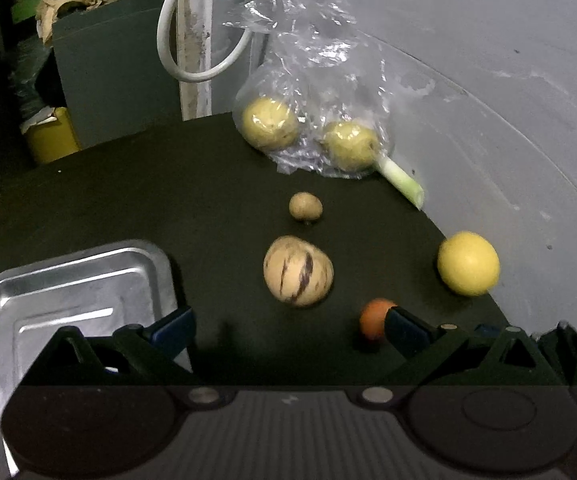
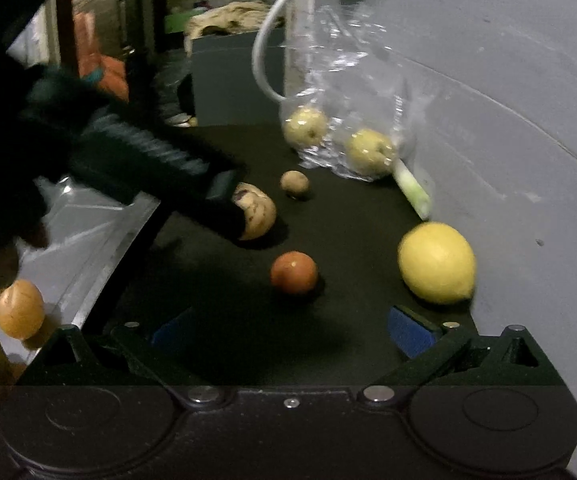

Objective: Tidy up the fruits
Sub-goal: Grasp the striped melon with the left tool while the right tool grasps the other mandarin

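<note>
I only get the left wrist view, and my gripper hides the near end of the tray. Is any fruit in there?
Observer: Yes. The right wrist view shows an orange-yellow fruit lying at the near end of the metal tray.
Operator: The red-orange fruit is half hidden behind one of my fingers. Is it touching anything?
Observer: No. The red-orange fruit sits alone on the dark table, apart from the lemon and the striped fruit.
Operator: Where is the right gripper?
Observer: The right gripper is open and holds nothing. The red-orange fruit lies just ahead of its fingers.
</note>
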Available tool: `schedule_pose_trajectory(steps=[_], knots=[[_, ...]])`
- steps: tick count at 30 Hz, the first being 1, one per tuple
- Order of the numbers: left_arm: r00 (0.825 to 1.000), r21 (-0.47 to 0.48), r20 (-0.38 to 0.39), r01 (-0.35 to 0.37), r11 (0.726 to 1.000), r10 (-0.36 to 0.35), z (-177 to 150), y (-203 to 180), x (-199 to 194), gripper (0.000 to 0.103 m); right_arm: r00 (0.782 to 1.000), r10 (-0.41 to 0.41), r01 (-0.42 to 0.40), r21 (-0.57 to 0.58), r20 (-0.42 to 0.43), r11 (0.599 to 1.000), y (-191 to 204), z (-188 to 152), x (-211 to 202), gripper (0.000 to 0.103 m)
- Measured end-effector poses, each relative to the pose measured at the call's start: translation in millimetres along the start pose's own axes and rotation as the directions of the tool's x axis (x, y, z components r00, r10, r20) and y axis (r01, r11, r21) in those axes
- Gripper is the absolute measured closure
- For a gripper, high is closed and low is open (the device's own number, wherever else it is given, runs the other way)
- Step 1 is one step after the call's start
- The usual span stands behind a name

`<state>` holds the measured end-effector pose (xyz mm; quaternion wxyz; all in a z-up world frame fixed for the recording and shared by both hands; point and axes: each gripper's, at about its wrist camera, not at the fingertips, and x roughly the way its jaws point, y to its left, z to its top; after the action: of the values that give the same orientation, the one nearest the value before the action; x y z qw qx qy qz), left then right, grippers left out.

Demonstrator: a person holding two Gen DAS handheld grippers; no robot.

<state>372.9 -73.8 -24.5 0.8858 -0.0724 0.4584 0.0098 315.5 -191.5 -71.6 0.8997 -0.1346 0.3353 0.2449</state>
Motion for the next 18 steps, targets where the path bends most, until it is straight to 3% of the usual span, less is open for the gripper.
schedule_pose_trajectory(steps=[12,18], knots=[[1.000,-0.038,0.005,0.022,0.999,-0.022,17,7,34,0.001,0.999,0.032,-0.032,0.004,0.006,0.999,-6,11,35,0.021],[1.000,-0.001,0.010,0.024,1.000,-0.024,20,-1,41,0.011,0.999,0.044,-0.044,0.009,0.005,0.999,-6,16,43,0.033]])
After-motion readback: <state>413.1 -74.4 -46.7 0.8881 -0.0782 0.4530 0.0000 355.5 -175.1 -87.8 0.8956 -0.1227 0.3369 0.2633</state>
